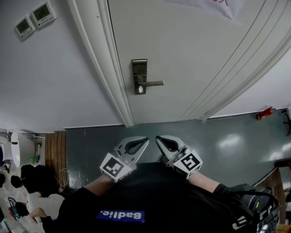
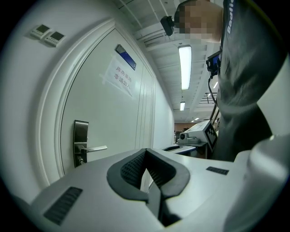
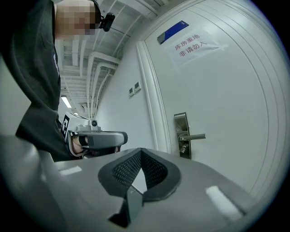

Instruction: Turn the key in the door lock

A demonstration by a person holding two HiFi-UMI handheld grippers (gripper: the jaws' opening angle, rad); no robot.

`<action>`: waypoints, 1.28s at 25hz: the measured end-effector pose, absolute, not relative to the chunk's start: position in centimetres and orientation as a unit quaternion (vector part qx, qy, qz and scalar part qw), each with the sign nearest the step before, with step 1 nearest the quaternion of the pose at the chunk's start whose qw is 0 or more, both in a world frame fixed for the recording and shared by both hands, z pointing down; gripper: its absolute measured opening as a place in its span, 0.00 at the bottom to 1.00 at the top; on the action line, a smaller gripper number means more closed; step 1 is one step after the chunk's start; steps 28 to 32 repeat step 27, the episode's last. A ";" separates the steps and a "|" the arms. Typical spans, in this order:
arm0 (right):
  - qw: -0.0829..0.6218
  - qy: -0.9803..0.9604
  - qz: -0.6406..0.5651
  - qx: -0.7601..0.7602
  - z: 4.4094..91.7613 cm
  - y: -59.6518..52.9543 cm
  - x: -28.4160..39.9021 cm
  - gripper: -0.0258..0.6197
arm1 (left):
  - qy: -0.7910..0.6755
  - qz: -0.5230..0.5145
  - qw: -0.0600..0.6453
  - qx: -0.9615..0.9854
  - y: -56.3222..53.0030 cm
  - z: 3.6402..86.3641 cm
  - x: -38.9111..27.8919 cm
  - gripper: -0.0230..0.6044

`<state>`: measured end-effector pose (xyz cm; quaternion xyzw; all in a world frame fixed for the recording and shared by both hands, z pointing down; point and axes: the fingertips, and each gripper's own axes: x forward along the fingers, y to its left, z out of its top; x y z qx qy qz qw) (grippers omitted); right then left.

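Brushed-metal lock plate (image 1: pixel 139 67) on the white door (image 1: pixel 182 54), key (image 1: pixel 140 89) looks seated under the lever (image 1: pixel 153 83) | your left claw (image 1: pixel 144 140) and right claw (image 1: pixel 159 139) both pinched shut, empty | parked at your chest, well short of it, probably lining up first.

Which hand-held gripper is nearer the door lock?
Left, marginally. The left hand-held gripper sits straight back from the door lock; right hand-held gripper equally far back, offset rightward.

At 6 o'clock under the brushed-metal lever handle (image 1: pixel 153 83), on the tall steel lock plate (image 1: pixel 139 66), a small pale piece (image 1: pixel 141 89) is too small for me to identify. The white paper notice (image 1: pixel 223 5), at 1 o'clock, is cut off by the top edge.
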<state>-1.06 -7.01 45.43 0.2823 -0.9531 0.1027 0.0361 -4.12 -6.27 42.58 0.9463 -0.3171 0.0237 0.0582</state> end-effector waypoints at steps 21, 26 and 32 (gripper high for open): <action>0.050 -0.958 0.106 0.260 45.5 -6.5 -0.8 0.04 | -0.344 0.012 0.065 0.937 -6.1 42.8 -4.0 0.05; 0.049 -0.958 0.108 0.261 45.6 -6.5 -0.6 0.04 | -0.341 0.012 0.069 0.937 -5.9 42.5 -3.8 0.05; 0.049 -0.958 0.109 0.262 45.6 -6.5 -0.6 0.04 | -0.342 0.014 0.067 0.937 -5.9 42.5 -3.8 0.05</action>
